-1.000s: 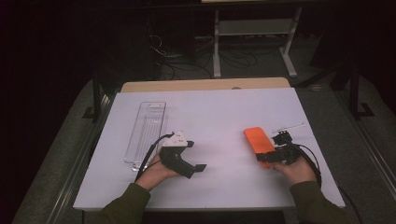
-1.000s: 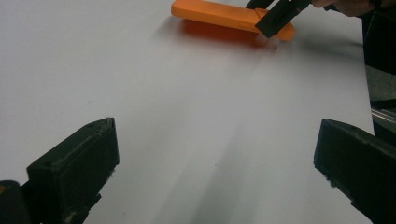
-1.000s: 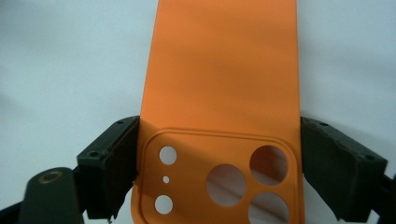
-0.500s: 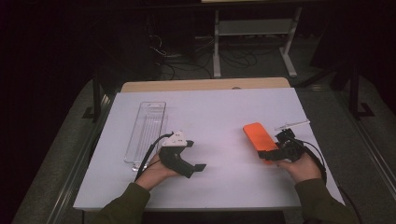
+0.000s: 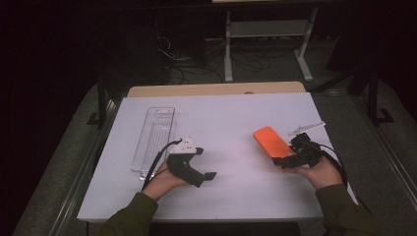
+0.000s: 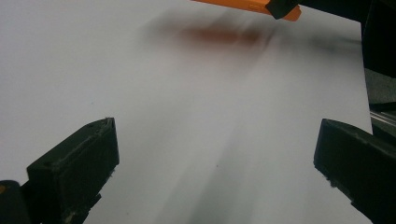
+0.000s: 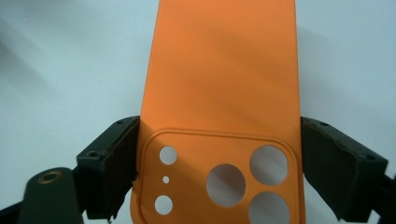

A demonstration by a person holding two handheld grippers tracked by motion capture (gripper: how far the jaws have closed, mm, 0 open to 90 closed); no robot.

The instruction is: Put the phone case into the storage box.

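The orange phone case is clamped across its width in the right claw, the two pads pressing on the long edges at the camera-cutout end, as the right gripper view shows. In the high view the case sits to the right of the clear plastic tray, well apart from it, with its free end pointing up the counter; whether it is lifted or resting on the counter cannot be told with certainty, though the left gripper view shows a shadow beneath it that suggests it is raised a little. The left claw stands apart and holds nothing; it lies low over the counter just beside the near end of the tray, its jaws aimed across toward the case. A thin clear strip lies on the counter beyond the right claw, on the side away from the tray. Assessment: the case appears to be a light, thin-walled, flexible shell, probably silicone or soft plastic, so it should bow inward under a hard squeeze and may twist or sag at the unsupported end. Its matte skin likely offers fair friction. The sounder hold is across the long edges near the stiffer, thickened camera surround, as taken now, with modest pressure.
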